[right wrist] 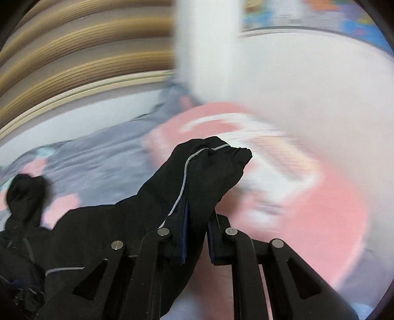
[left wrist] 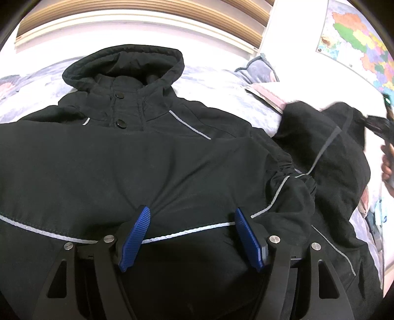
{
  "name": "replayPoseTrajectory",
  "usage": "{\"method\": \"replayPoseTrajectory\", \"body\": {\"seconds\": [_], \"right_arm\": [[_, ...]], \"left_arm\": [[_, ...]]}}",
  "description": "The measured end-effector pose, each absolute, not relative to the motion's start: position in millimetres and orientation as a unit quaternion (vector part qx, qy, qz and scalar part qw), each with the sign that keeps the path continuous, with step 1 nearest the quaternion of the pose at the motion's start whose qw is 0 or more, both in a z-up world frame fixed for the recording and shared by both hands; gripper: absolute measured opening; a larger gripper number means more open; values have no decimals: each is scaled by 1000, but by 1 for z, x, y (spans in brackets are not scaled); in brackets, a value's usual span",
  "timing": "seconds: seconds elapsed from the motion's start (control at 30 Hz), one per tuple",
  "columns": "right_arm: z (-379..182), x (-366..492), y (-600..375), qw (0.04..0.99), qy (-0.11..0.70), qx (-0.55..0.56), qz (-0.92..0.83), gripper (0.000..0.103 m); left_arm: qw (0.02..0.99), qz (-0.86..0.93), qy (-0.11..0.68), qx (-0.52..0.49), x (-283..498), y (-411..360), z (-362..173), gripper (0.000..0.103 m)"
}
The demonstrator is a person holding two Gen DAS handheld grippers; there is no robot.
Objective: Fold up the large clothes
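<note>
Lying face up on the bed, the black hooded jacket is covering most of the mattress, its hood pointing toward the far edge where the wooden headboard is running. Grey patterned bedding is showing bare between the hood and that far edge, and again along the right side beyond the shoulder.

The left hand-held gripper is hovering low over the jacket's lower front, its blue pads standing wide apart on either side of a reflective stripe; whether the tips are pressing into the cloth cannot be told, and nothing is pinched between them.

The right hand-held gripper is clamped tight on the jacket's sleeve, the jaws nearly meeting with the black cloth squeezed between them. The cuff end is sticking up past the fingers, lifted off the bedding, with a grey stripe running down it. In the left view this sleeve is rising off the bed's right side, beside an elastic-gathered fold.

Behind the raised sleeve a pink pillow is lying near the bed's right far corner, blurred. A coloured map is hanging on the wall beyond that corner.
</note>
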State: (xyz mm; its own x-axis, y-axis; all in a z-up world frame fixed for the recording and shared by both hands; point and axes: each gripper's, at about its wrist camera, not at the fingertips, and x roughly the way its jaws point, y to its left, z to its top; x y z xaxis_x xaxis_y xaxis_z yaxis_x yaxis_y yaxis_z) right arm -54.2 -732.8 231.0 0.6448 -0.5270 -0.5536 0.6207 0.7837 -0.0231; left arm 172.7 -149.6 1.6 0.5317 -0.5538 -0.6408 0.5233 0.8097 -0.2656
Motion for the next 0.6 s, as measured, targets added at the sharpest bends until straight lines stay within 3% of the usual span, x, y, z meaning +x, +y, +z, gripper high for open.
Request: {"method": "replayPoseTrajectory", "body": {"seconds": [0.27, 0.37, 0.43, 0.5, 0.57, 0.6], "right_arm": [[170, -109, -809, 861, 337, 216, -313, 18], [174, -120, -824, 869, 305, 275, -275, 35], [179, -120, -830, 873, 290, 301, -252, 60], [185, -113, -831, 875, 278, 301, -256, 65], [181, -99, -828, 875, 286, 296, -255, 55], [181, -93, -822, 874, 296, 284, -259, 34]], "left_arm": [[875, -304, 377, -15, 175, -153, 0, 72], [875, -303, 377, -11, 176, -154, -1, 72], [875, -302, 378, -10, 176, -155, -1, 72], [875, -301, 378, -8, 177, -156, -1, 72], [876, -299, 378, -5, 177, -157, -1, 72], [876, -299, 379, -4, 177, -157, -1, 72]]}}
